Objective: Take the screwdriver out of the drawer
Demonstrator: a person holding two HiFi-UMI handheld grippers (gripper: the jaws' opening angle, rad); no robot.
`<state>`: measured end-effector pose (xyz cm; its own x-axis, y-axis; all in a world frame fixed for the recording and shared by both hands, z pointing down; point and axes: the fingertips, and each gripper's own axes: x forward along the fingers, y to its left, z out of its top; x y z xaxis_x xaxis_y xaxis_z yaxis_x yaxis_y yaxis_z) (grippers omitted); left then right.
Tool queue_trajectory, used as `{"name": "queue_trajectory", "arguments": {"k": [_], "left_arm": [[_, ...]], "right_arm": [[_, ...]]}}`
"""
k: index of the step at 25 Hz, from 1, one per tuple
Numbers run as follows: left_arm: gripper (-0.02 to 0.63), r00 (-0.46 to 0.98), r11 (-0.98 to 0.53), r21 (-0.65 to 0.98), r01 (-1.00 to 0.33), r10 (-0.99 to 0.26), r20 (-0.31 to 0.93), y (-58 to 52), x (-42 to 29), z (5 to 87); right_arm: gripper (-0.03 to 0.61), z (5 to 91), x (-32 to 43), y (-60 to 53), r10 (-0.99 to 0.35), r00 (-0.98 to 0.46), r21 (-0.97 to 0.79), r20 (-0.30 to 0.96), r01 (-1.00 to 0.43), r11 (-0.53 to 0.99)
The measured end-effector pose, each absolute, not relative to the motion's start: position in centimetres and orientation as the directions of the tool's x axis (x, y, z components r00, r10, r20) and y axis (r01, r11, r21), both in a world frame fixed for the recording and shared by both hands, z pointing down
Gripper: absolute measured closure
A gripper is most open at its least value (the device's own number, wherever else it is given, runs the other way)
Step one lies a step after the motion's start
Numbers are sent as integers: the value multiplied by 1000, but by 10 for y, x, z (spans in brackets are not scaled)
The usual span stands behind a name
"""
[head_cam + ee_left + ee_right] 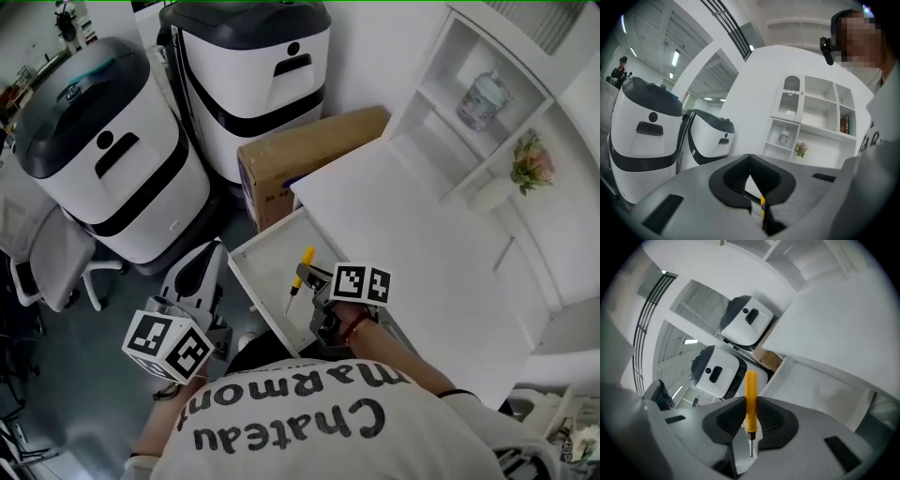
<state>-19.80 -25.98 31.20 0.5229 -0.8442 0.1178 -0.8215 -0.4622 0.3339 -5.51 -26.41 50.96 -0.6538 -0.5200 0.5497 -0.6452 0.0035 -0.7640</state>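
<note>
Two grippers in view. Right gripper (pixel 751 414): jaws narrowed onto the orange-yellow plastic handle of the slim screwdriver (pixel 751 390), its metal tip pointing back toward the camera. Head view places it over the open white drawer (pixel 246 272), beside the white tabletop (pixel 422 244). We read the left gripper (pixel 750 158) jaws as closed together, nothing between them.

Two white-and-black machines (pixel 103 159) (pixel 253 75) stand side by side on the floor. A cardboard box (pixel 300 155) sits between the second machine and the white bench (pixel 422 244). The white shelf unit (pixel 450 56) holds a jar (pixel 485 98) and, one compartment over, flowers (pixel 532 161). A grey office chair (pixel 56 258) is at the left.
</note>
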Motion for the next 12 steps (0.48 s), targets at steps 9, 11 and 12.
{"name": "queue_trajectory", "arguments": {"k": [9, 11, 12], "left_arm": [[591, 497, -459, 300, -836, -865, 64, -245, -185, 288], [591, 491, -456, 294, -840, -870, 52, -244, -185, 282], [591, 487, -455, 292, -842, -872, 46, -245, -184, 279]], "right_arm": [[495, 400, -68, -283, -606, -745, -838, 280, -498, 225], [495, 380, -69, -286, -615, -751, -829, 240, -488, 273], [495, 370, -70, -288, -618, -754, -823, 223, -485, 295]]}}
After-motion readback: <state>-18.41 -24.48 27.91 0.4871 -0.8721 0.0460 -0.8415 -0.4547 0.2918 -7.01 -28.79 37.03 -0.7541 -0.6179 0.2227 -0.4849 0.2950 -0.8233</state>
